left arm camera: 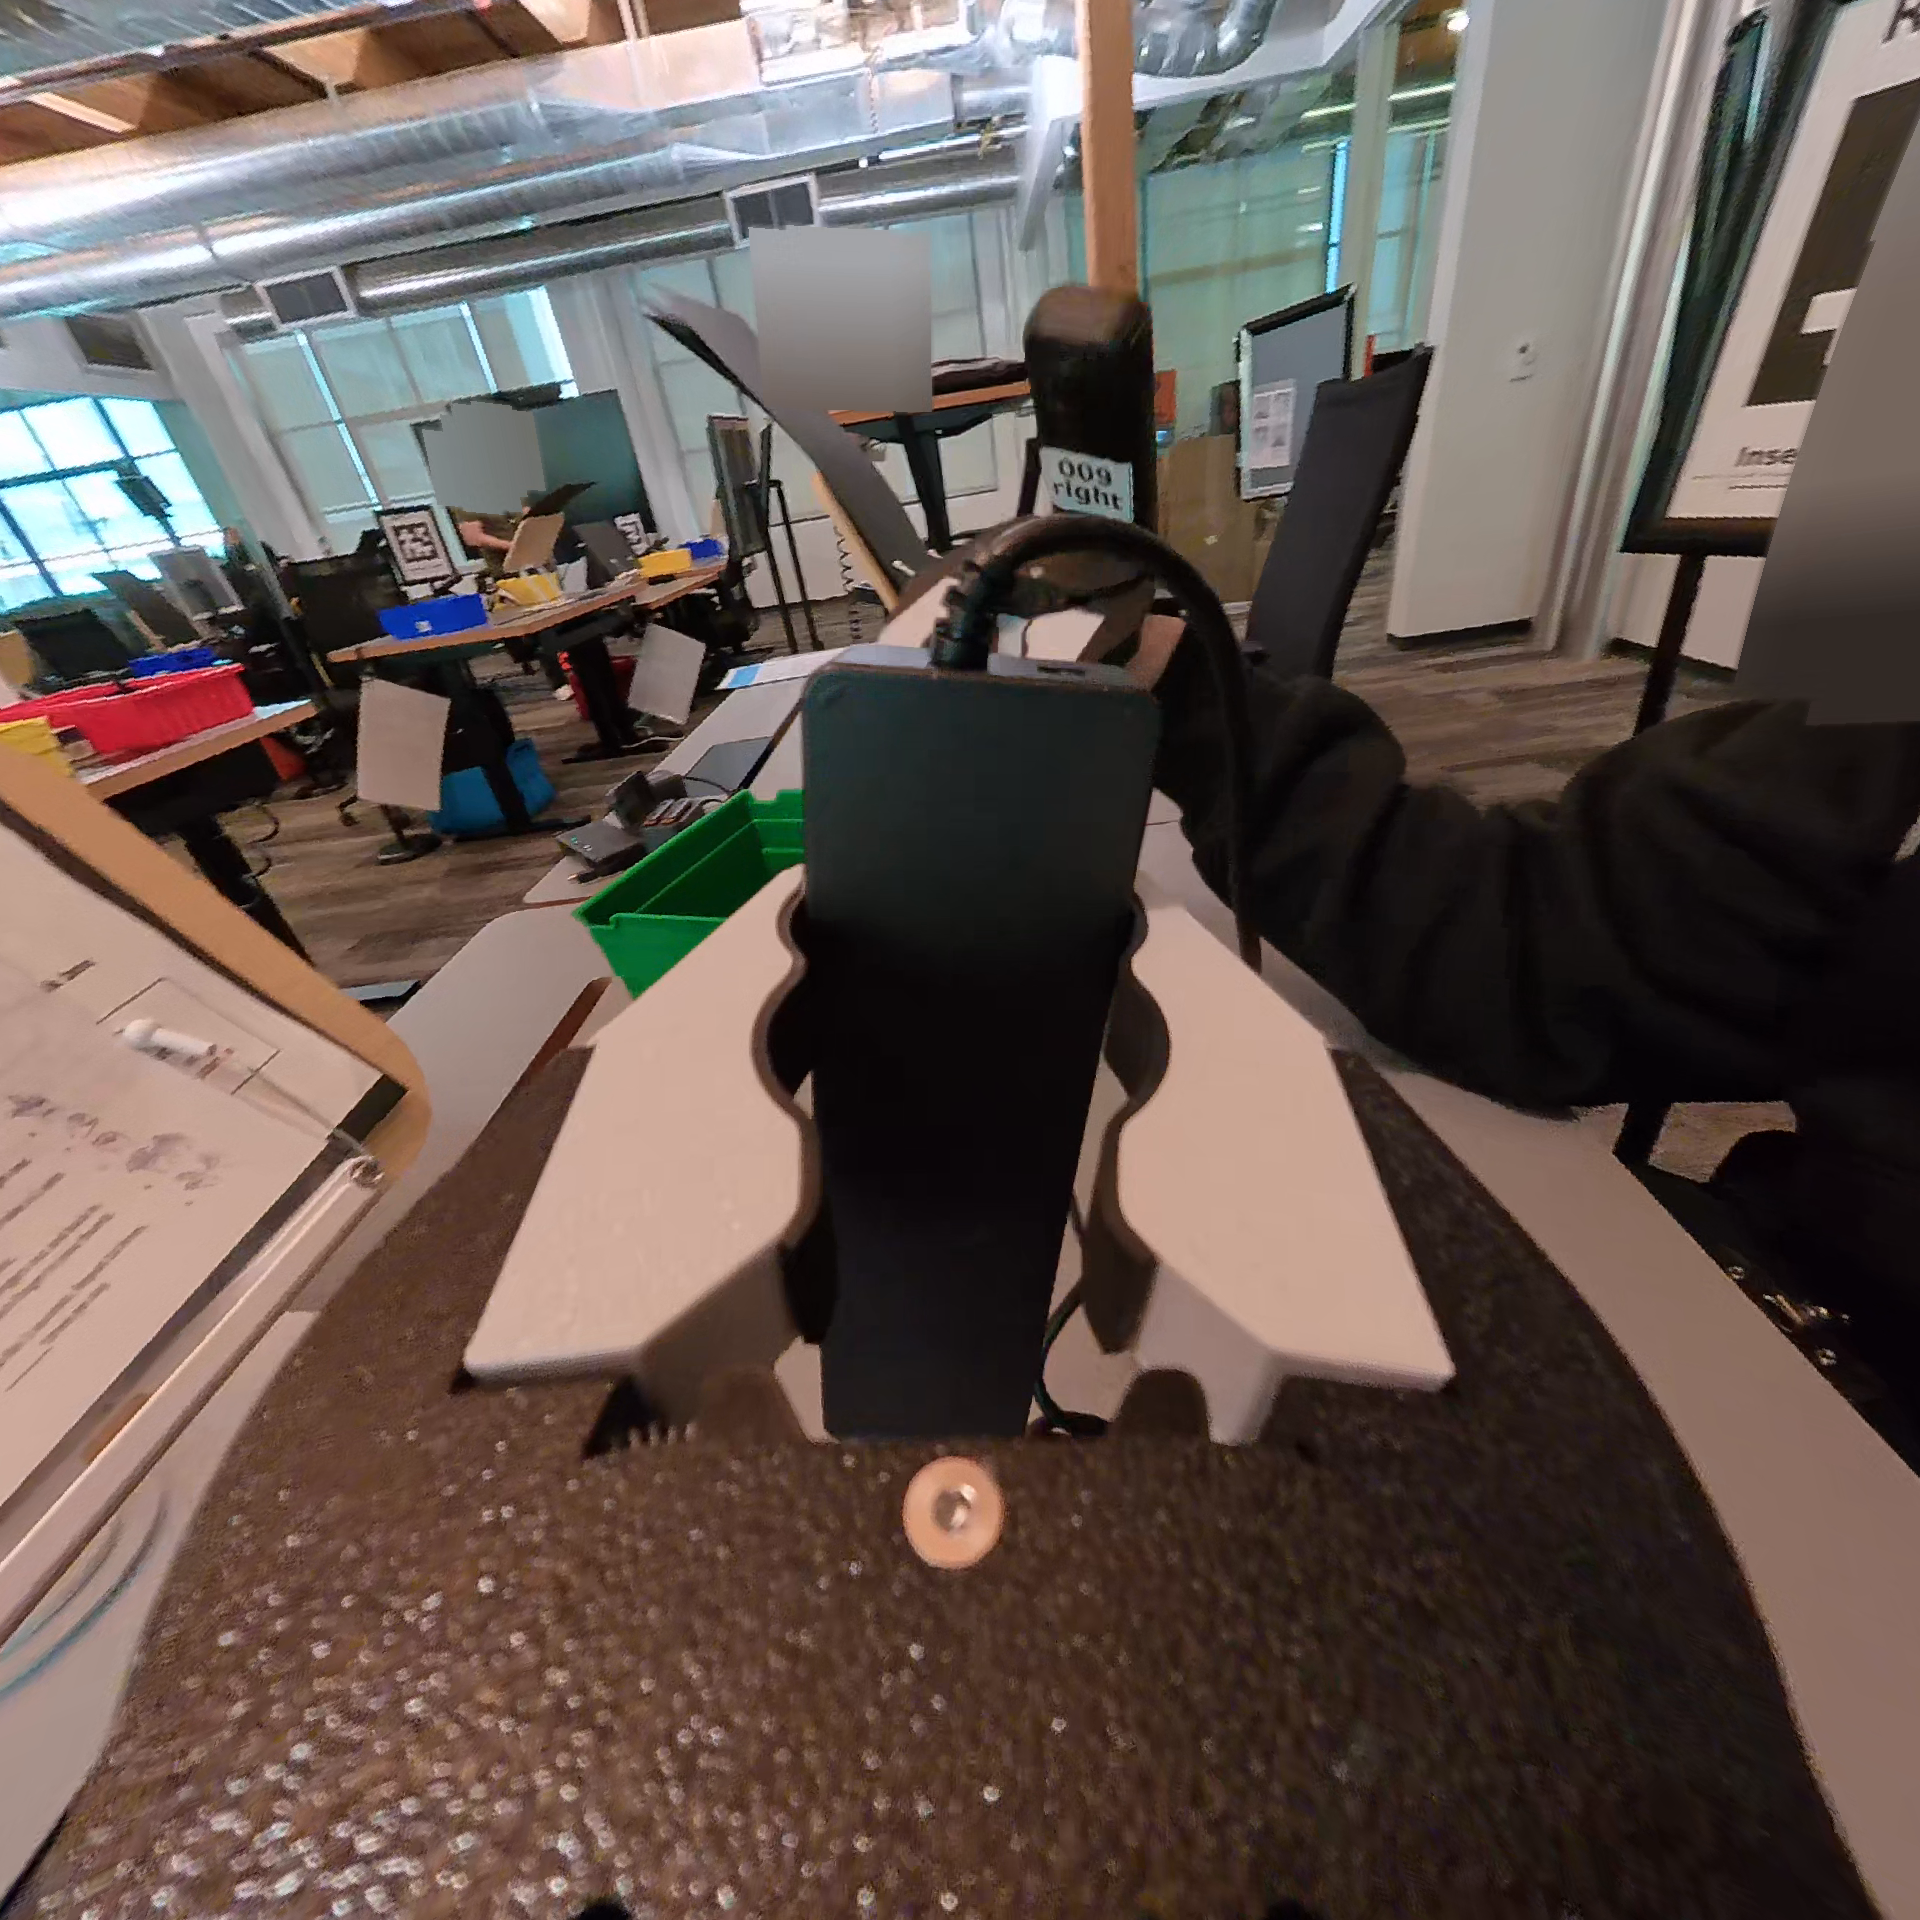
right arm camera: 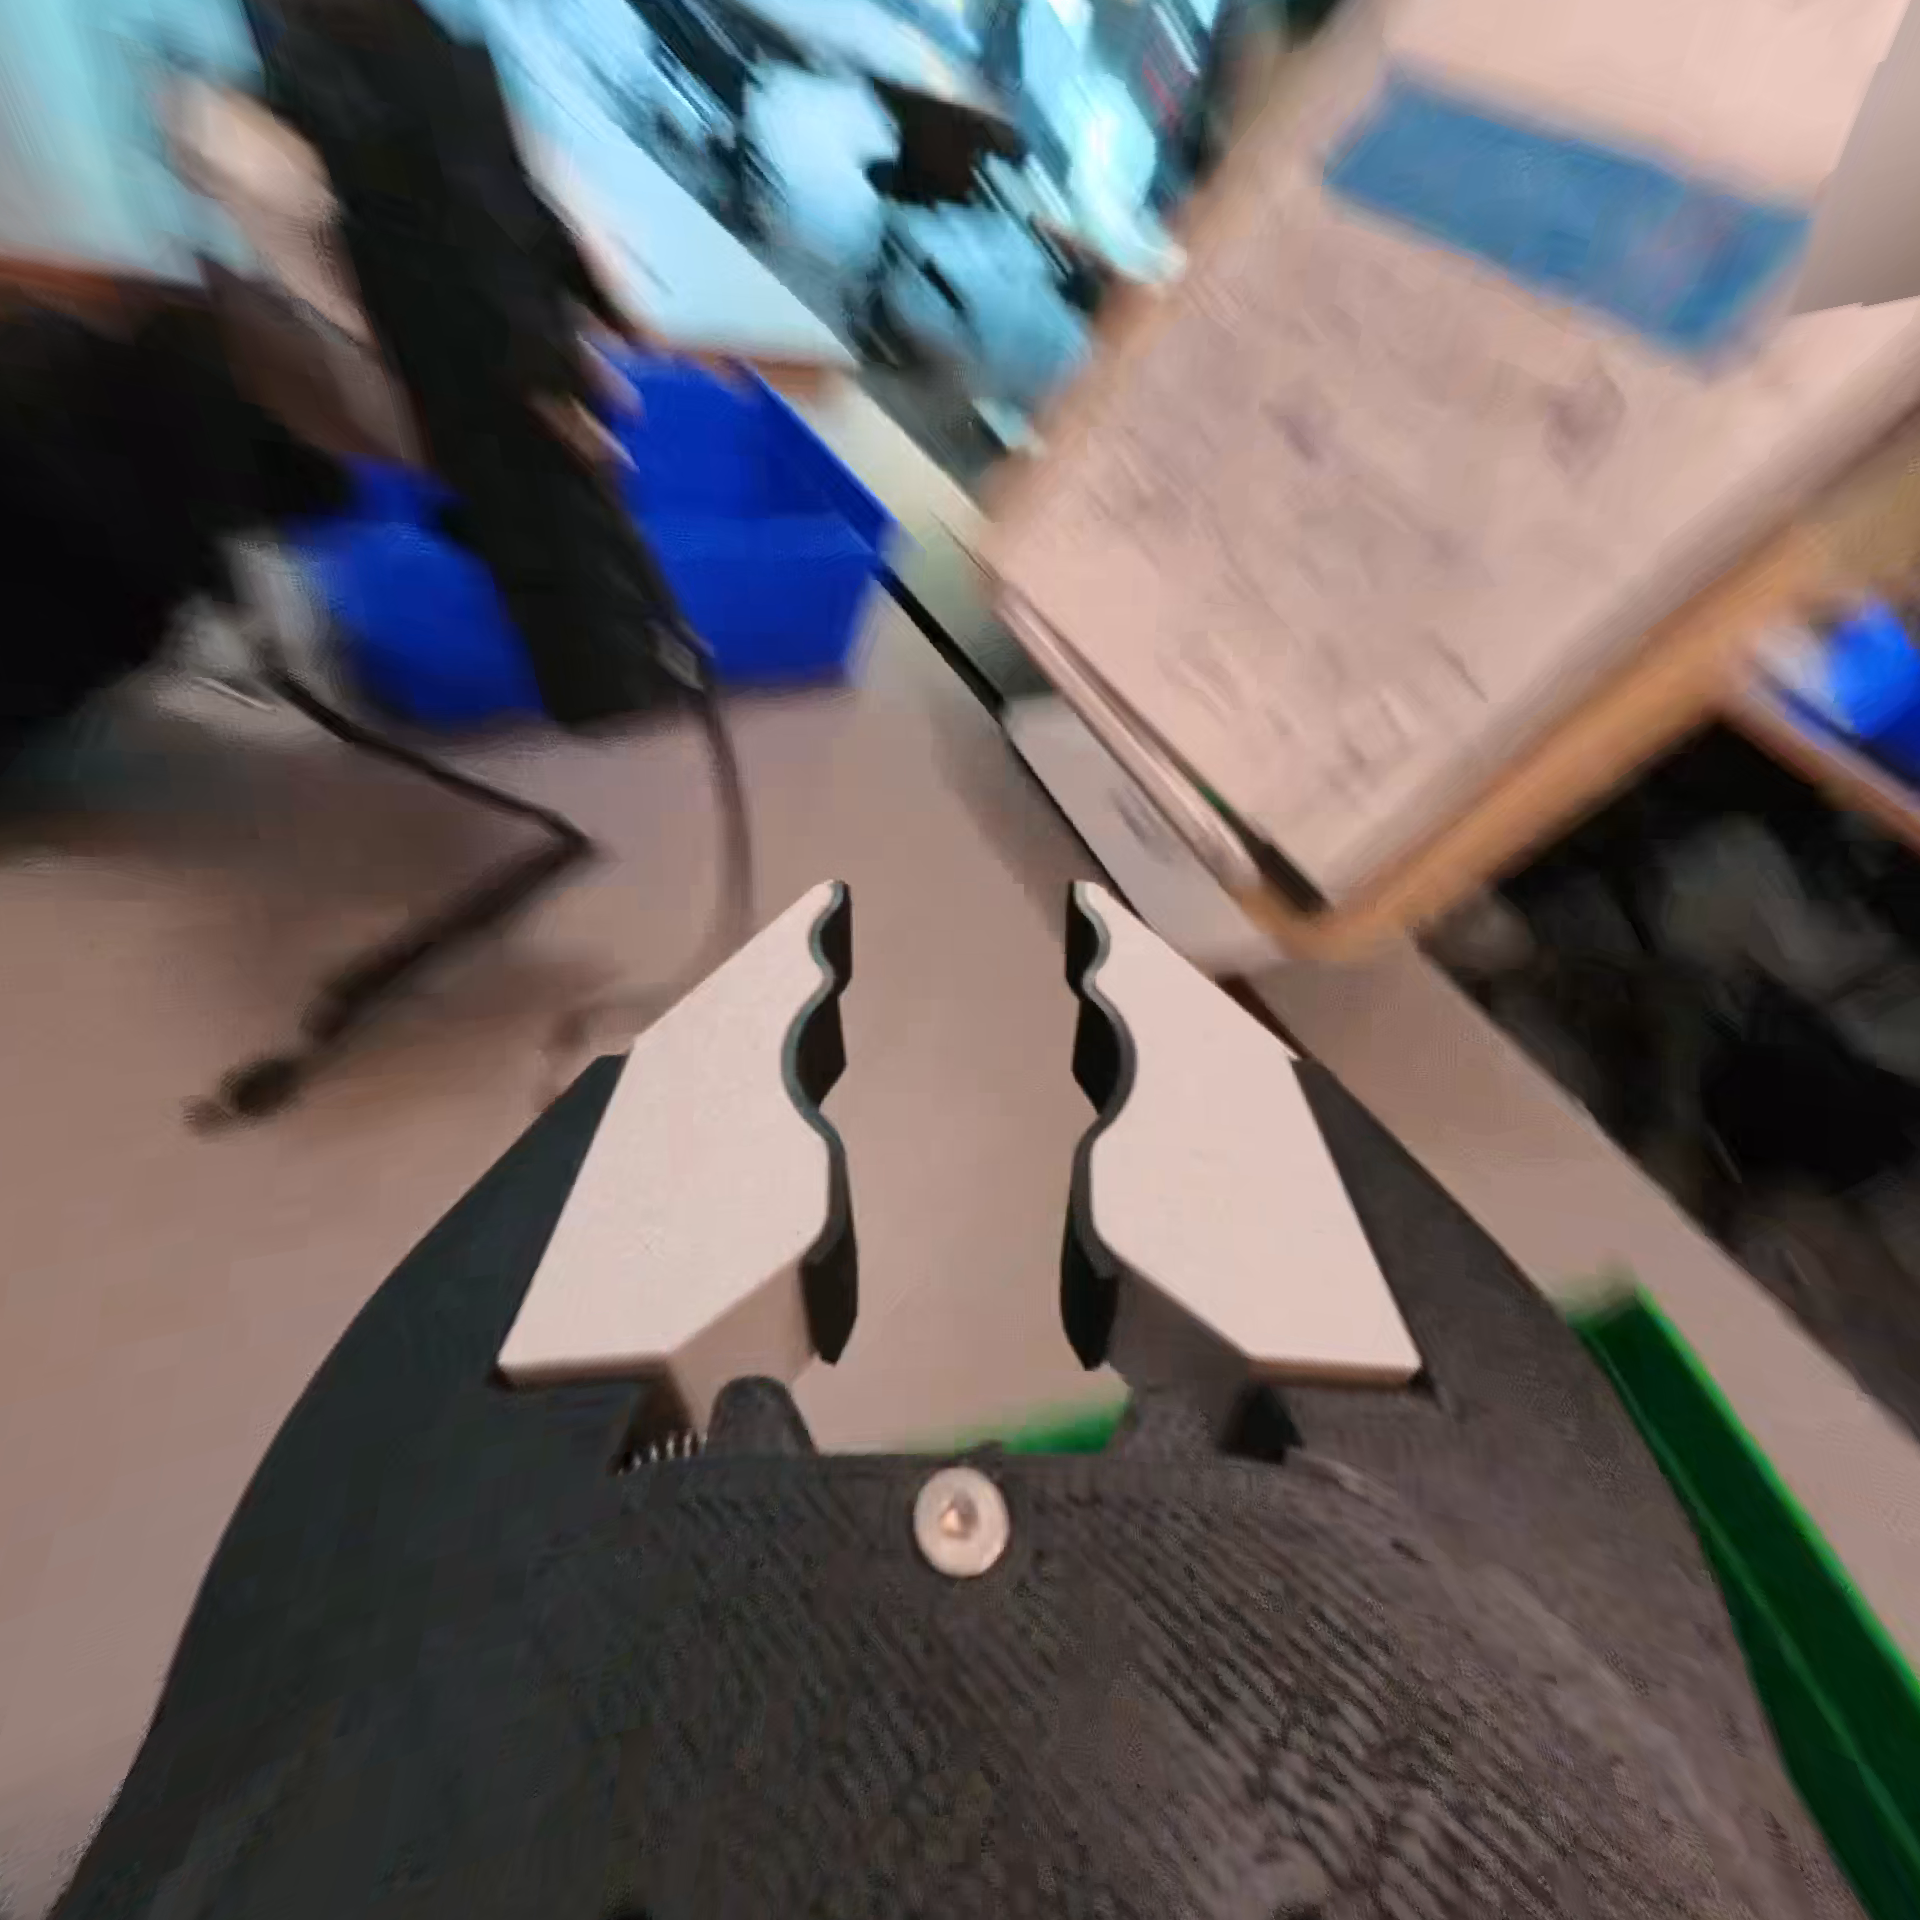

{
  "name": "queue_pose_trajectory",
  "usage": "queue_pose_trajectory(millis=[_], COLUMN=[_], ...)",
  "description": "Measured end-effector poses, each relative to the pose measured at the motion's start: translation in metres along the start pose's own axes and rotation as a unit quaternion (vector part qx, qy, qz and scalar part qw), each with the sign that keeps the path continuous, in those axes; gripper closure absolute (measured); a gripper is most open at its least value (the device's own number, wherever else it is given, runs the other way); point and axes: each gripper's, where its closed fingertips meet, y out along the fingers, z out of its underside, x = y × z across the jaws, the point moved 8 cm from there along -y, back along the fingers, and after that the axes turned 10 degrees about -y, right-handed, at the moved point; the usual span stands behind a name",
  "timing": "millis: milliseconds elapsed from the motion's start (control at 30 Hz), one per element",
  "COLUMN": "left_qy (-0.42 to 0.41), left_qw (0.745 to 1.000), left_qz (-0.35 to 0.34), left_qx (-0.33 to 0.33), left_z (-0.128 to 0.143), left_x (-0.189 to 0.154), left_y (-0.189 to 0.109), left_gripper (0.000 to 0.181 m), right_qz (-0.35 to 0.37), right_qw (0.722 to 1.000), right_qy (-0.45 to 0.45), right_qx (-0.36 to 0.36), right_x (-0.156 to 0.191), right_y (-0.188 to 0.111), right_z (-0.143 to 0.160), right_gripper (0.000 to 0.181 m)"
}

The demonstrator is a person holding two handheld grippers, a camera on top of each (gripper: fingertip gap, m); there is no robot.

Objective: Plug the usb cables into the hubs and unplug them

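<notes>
Hub point(left arm camera: 977, 935), a dark slab-shaped USB unit, stands clamped lengthwise between the 2 pale fingers point(left arm camera: 665, 1174) of the left gripper point(left arm camera: 966, 914), raised above the grey table point(left arm camera: 478, 987), its port end pointing away from the camera. Black cable point(left arm camera: 1195, 623) is seated in that far end and arcs over to the right, past the person's dark sleeve point(left arm camera: 1558, 914); the right gripper point(left arm camera: 1081, 582) shows just behind the plug, though whether it touches the plug cannot be told. In the right wrist view, heavily blurred, the right gripper point(right arm camera: 958, 904) has its fingers spread apart with nothing between them. Judged step: taking hold of the plug for unplugging. Done well, the left grip stays firm on the hub's long sides while the right fingers close squarely on the plug body, not the cord, and pull straight along the port axis; a sideways tug could lever the hub out of its clamp. Green bin point(left arm camera: 686, 894) sits on the table beyond, and a framed instruction sheet point(left arm camera: 135, 1174) leans at left.
</notes>
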Motion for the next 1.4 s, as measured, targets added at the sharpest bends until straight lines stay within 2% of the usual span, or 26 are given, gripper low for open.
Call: queue_pose_trajectory(millis=[33, 67, 133, 233, 333, 433, 467, 933, 1100, 1167, 1233, 1333, 1400], left_qy=[0.008, 0.015, 0.021, 0.034, 0.04, 0.041, 0.04, 0.052, 0.055, 0.057, 0.059, 0.06, 0.062], left_qw=[1.0, 1.0, 1.0, 0.999, 0.999, 0.999, 0.999, 0.997, 0.996, 0.995, 0.996, 0.995, 0.995], left_qz=[0.008, 0.015, 0.022, 0.031, 0.033, 0.028, 0.028, 0.041, 0.048, 0.051, 0.048, 0.051, 0.048], left_qx=[0.002, 0.003, 0.003, -0.004, -0.006, -0.012, -0.012, -0.035, -0.057, -0.059, -0.054, -0.054, -0.053], left_z=[0.001, 0.002, 0.002, 0.001, 0.002, 0.003, 0.003, 0.001, -0.003, -0.004, -0.003, -0.002, -0.002], left_x=[-0.002, -0.004, -0.006, -0.009, -0.01, -0.008, -0.008, -0.01, -0.012, -0.013, -0.013, -0.014, -0.014], left_y=[0.002, 0.003, 0.006, 0.009, 0.01, 0.009, 0.009, 0.005, 0.002, 0.002, 0.003, 0.006, 0.006], left_gripper=[0.128, 0.128, 0.128, 0.128, 0.128, 0.128, 0.129, 0.128, 0.128, 0.128, 0.129, 0.129, 0.128], right_qz=[-0.035, -0.061, -0.101, -0.13, -0.144, -0.149, -0.156, -0.179, -0.186, -0.193, -0.194, -0.189, -0.189], right_qw=[0.998, 0.993, 0.988, 0.983, 0.982, 0.982, 0.981, 0.977, 0.97, 0.967, 0.965, 0.968, 0.969], right_qy=[-0.014, -0.019, -0.027, -0.027, -0.018, -0.01, -0.005, 0.01, 0.023, 0.037, 0.05, 0.042, 0.032], right_qx=[-0.057, -0.095, -0.116, -0.127, -0.117, -0.112, -0.112, -0.118, -0.158, -0.165, -0.17, -0.159, -0.156], right_x=[0.011, 0.02, 0.035, 0.049, 0.054, 0.056, 0.056, 0.057, 0.055, 0.057, 0.057, 0.06, 0.062], right_y=[0.011, 0.023, 0.047, 0.072, 0.084, 0.088, 0.088, 0.089, 0.088, 0.089, 0.092, 0.097, 0.1], right_z=[-0.02, -0.035, -0.051, -0.059, -0.058, -0.058, -0.058, -0.056, -0.06, -0.059, -0.06, -0.06, -0.06], right_gripper=[0.144, 0.147, 0.148, 0.158, 0.165, 0.169, 0.175, 0.176, 0.177, 0.175, 0.163, 0.16, 0.168])
